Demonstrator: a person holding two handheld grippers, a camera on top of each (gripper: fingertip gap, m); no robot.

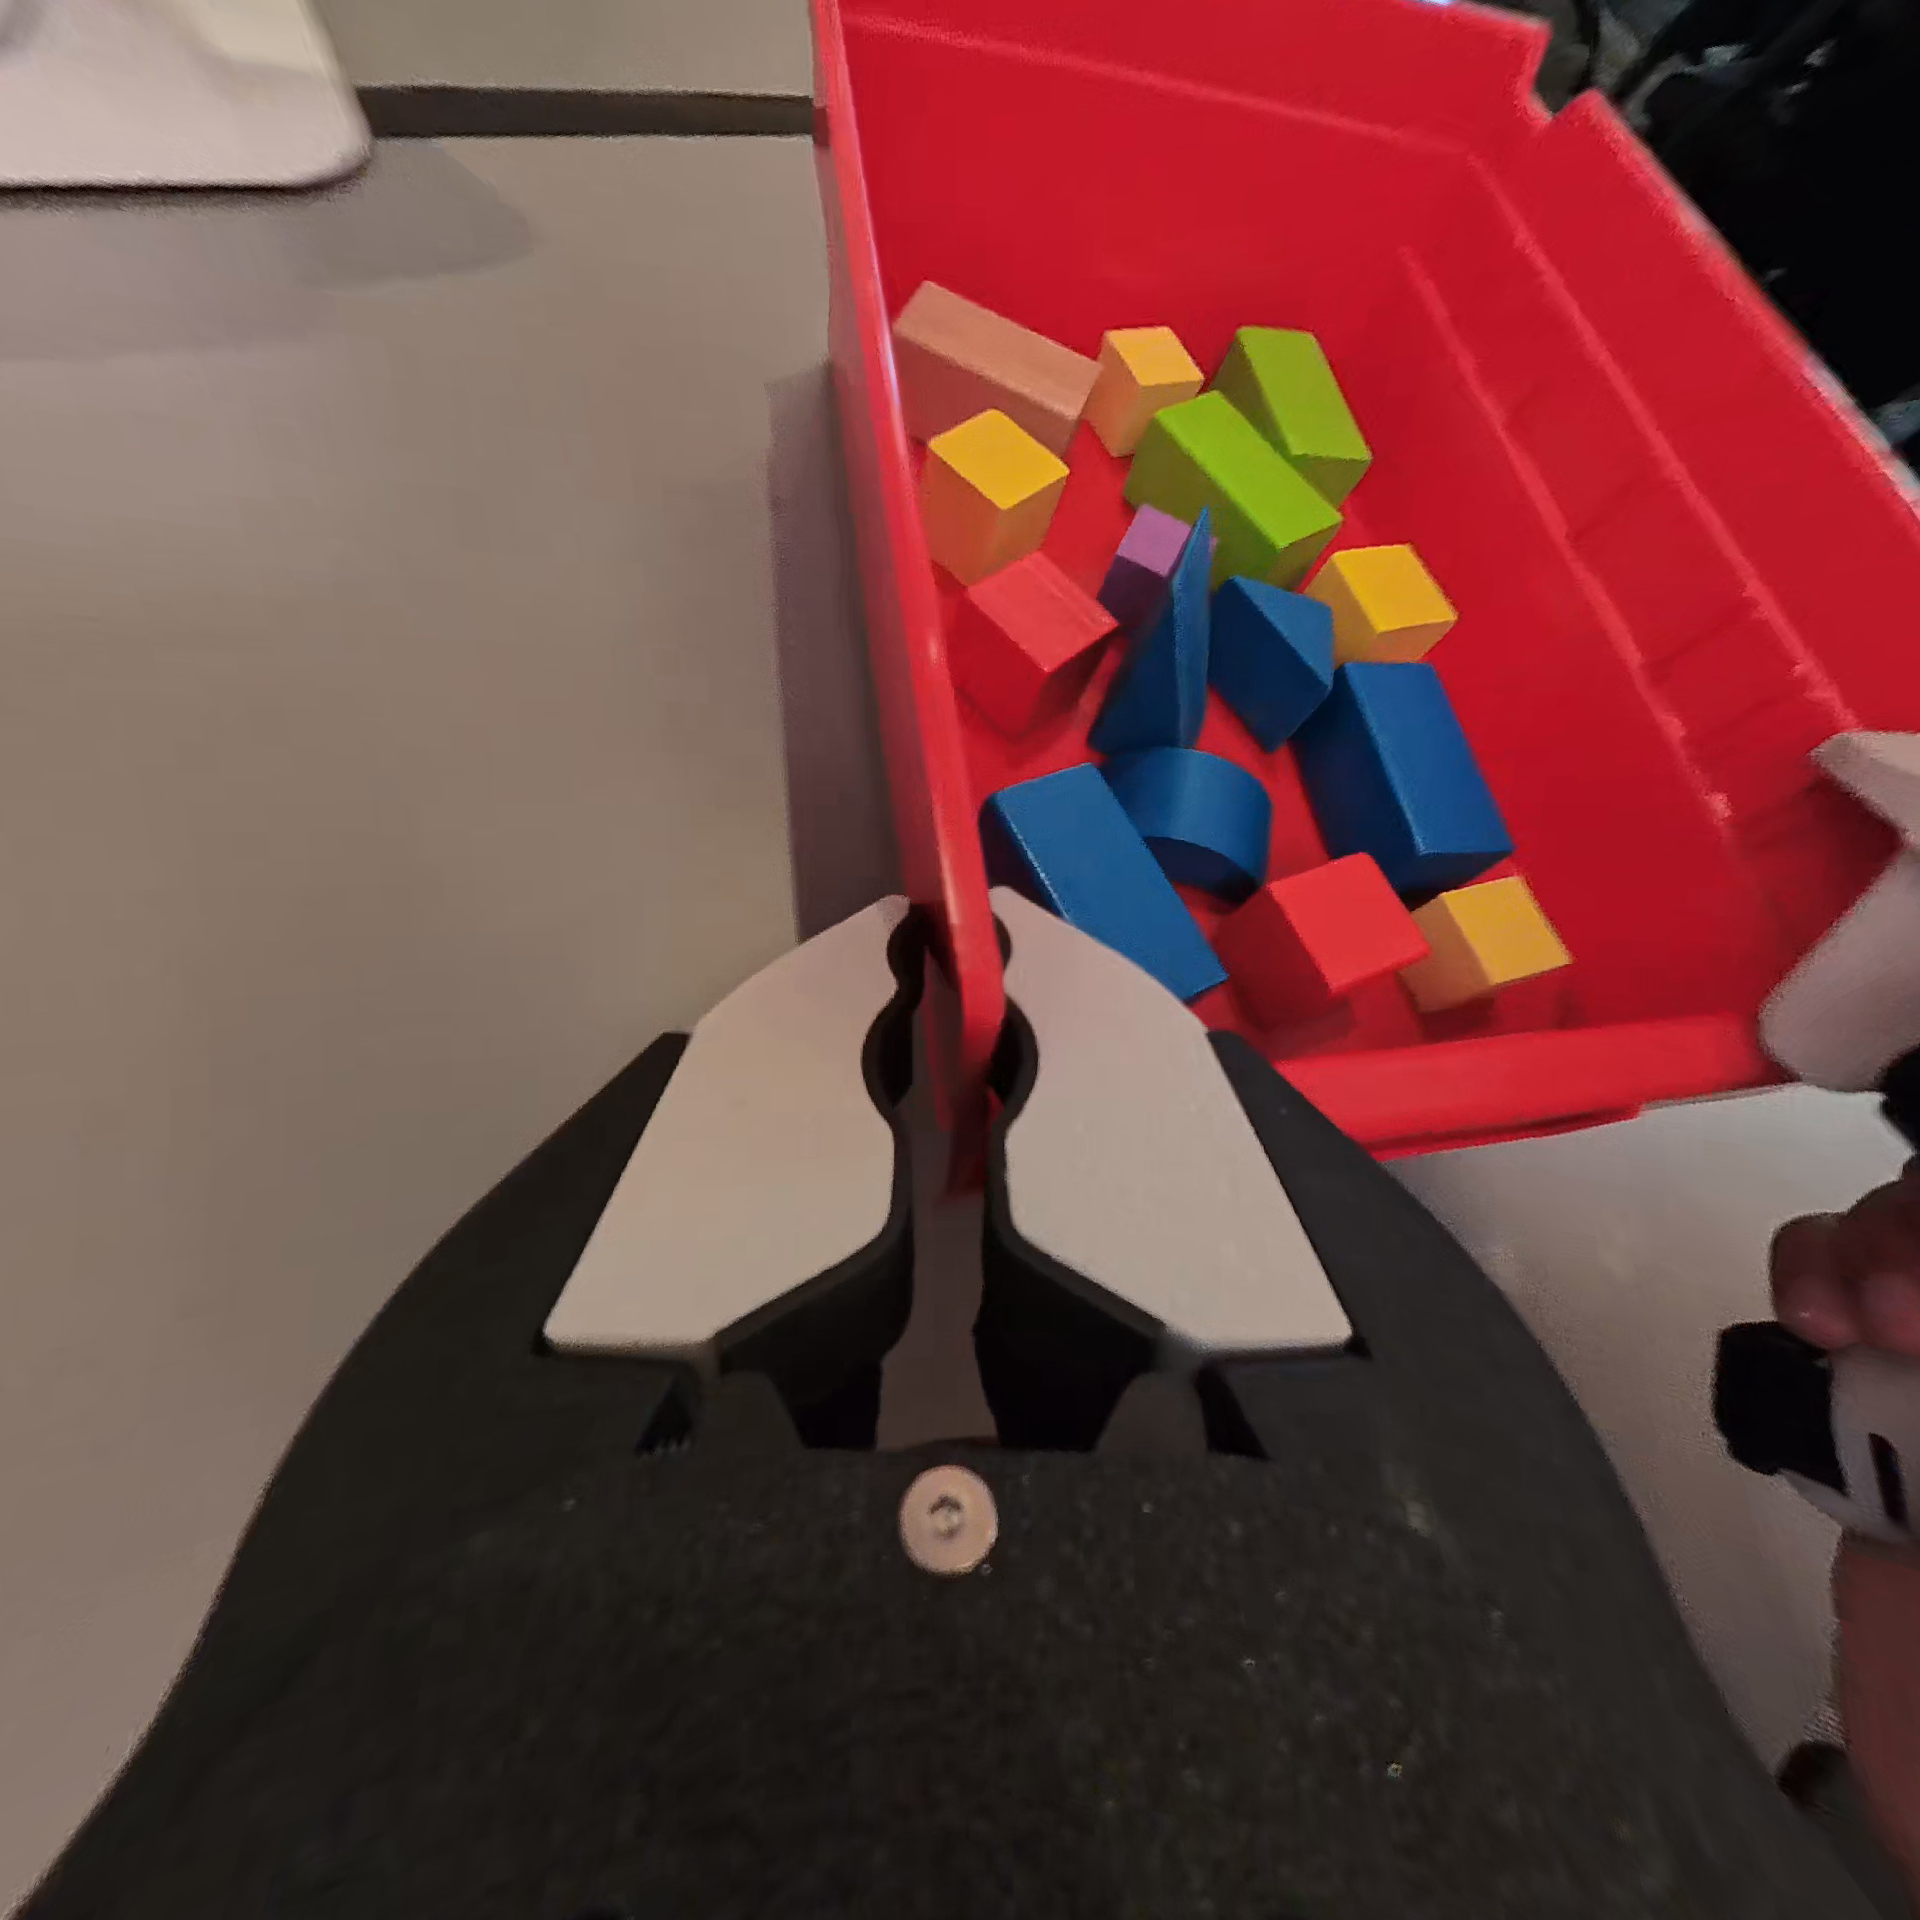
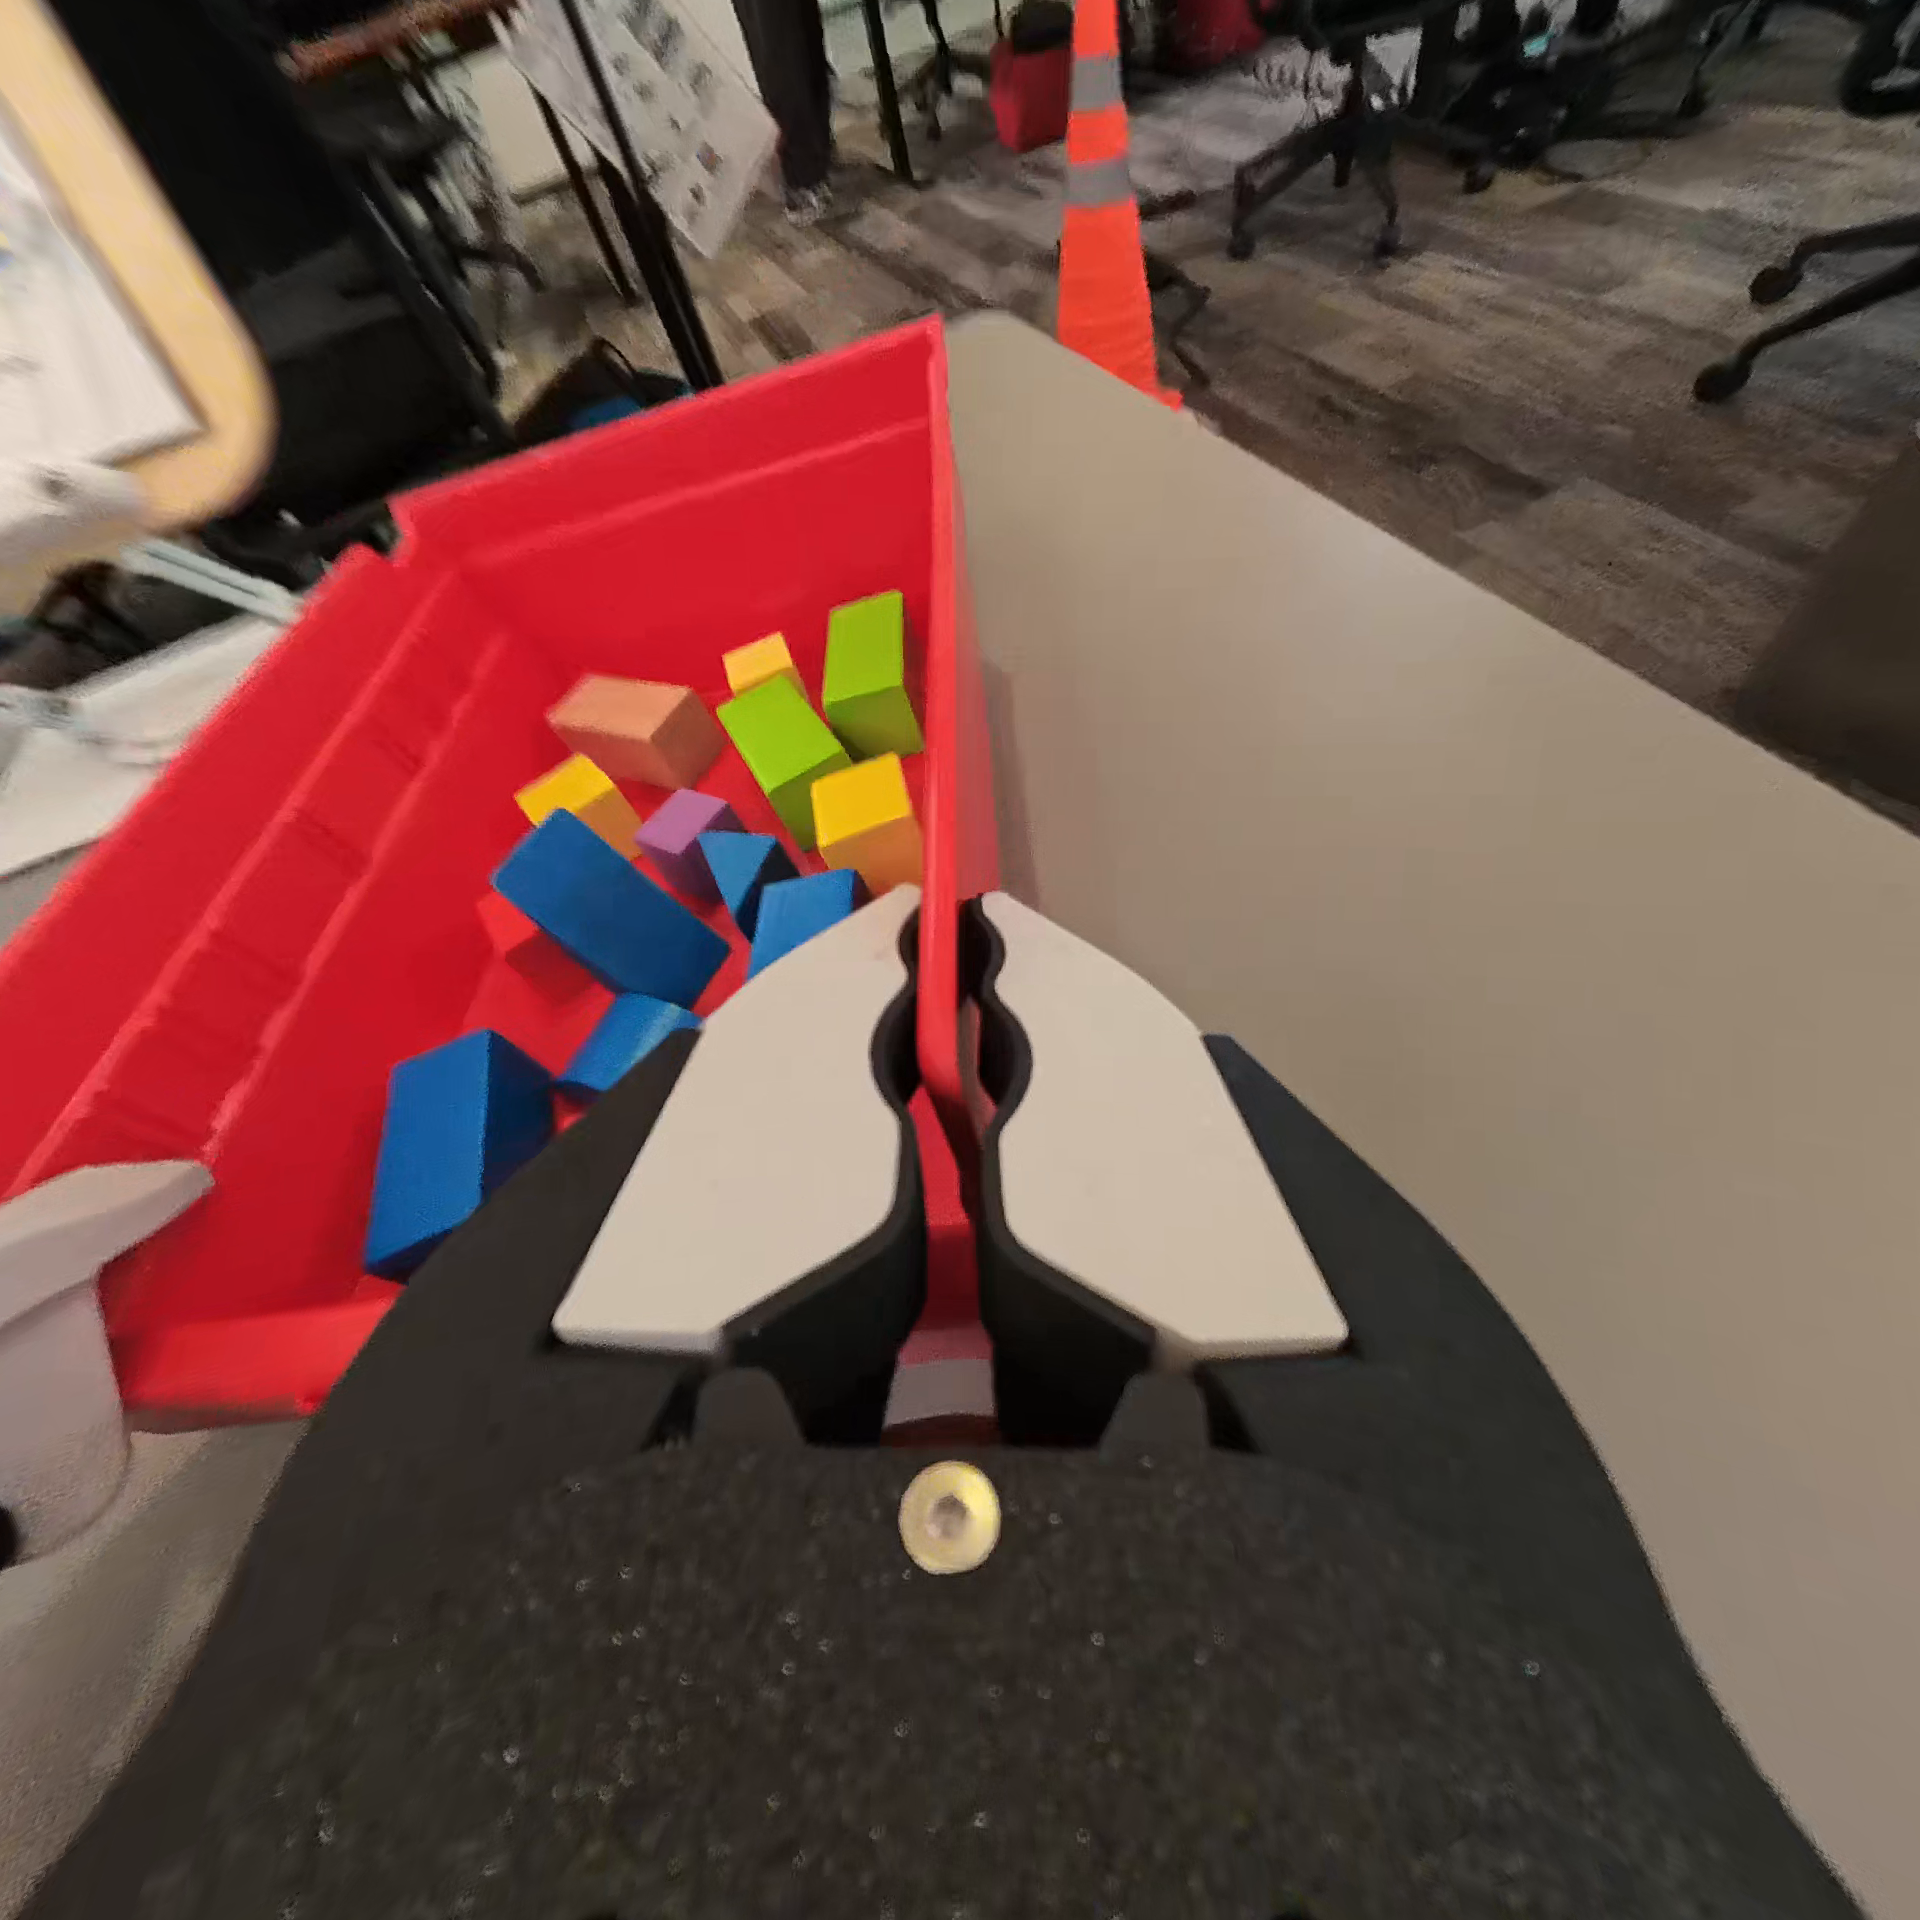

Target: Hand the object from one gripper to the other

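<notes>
Both grippers clamp the red bin's (image 1: 1351, 187) opposite walls.

Matt red plastic bin (image 1: 1195, 187), painted wooden blocks (image 1: 1236, 488), smooth grey table (image 1: 364, 675).

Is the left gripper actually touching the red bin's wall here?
Touching. The left wrist view shows the left gripper closed on the red bin, one finger on each face of its side wall.

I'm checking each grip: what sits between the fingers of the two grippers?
A side wall of the red bin: left gripper clamps one wall in the left wrist view, right gripper the opposite wall in its own.
</notes>
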